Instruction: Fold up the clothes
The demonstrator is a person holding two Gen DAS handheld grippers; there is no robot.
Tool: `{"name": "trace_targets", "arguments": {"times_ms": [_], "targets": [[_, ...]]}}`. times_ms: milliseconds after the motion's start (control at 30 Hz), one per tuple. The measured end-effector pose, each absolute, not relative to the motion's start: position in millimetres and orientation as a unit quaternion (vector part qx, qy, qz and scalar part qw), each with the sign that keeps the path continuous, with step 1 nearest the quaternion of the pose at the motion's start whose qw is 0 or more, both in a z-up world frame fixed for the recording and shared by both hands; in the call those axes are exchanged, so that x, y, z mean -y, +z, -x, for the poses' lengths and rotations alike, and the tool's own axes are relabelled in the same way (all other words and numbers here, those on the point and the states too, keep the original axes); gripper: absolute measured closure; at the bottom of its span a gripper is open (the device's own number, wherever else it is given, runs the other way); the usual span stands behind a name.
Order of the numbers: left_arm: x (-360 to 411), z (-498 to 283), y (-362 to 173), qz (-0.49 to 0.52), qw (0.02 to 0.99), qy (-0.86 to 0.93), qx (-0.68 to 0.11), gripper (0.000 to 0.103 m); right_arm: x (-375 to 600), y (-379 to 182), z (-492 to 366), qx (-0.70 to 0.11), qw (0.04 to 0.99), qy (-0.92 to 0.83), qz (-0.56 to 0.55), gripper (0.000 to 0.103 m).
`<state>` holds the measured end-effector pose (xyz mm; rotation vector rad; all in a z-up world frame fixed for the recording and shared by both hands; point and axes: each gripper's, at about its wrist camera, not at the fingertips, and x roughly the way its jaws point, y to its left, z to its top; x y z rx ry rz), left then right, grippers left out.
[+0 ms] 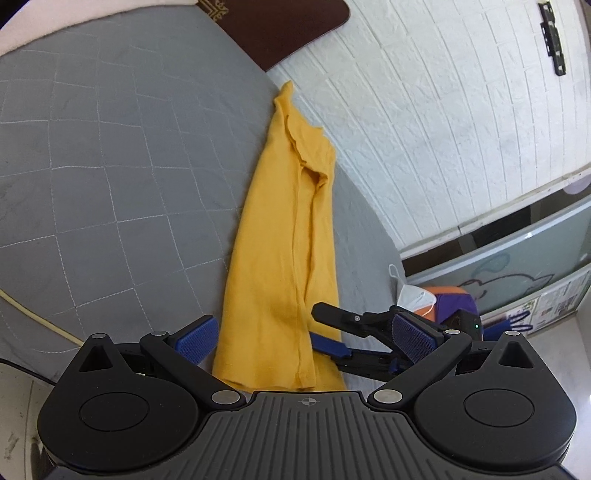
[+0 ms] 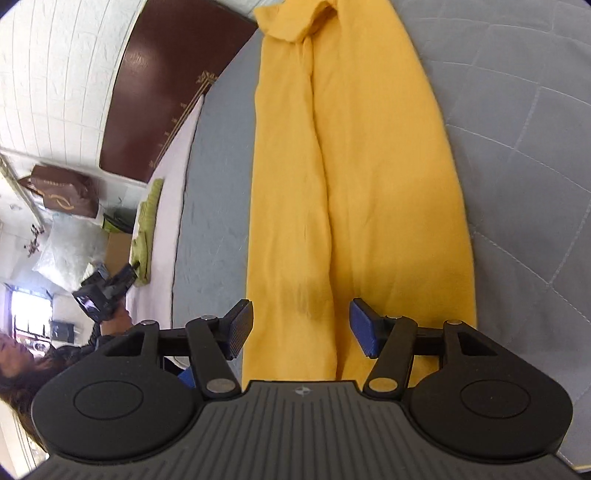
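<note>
A yellow shirt (image 1: 284,236) lies on the grey quilted bed cover (image 1: 110,166), folded lengthwise into a long narrow strip, its collar end at the far side by the wall. My left gripper (image 1: 304,338) is open over the strip's near end, its blue pads wide apart with nothing pressed between them. My right gripper (image 1: 328,330) reaches in from the right at the same end. In the right wrist view the right gripper (image 2: 303,328) stands open just above the yellow shirt (image 2: 351,184), pads clear of the cloth. A hand holds the left gripper (image 2: 127,275) at the left.
A white brick-pattern wall (image 1: 443,110) runs along the bed's far side, with a dark brown headboard (image 1: 280,29) at one end. A white face mask (image 1: 410,291) lies near the bed corner. A green cloth (image 2: 147,229) rests on a pale sheet, and a brown bag (image 2: 62,192) stands beyond.
</note>
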<state>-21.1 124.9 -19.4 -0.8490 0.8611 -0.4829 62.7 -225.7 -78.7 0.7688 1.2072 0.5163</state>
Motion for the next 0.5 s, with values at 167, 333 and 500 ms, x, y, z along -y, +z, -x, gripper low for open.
{"name": "trace_targets", "arguments": {"times_ms": [167,333,500], "targets": [[-129,21,-23,0.398,0.794,-0.221,-0.402,0.0,209,-75,-58,-0.571,0.713,0.253,-0.319,0.036],[-130,21,-25,0.401,0.792,-0.222,-0.402,0.0,209,-74,-58,-0.579,0.69,0.268,-0.342,0.005],[-131,22,-27,0.404,0.79,-0.224,-0.403,0.0,202,-68,-54,-0.586,0.698,0.275,-0.306,0.012]]}}
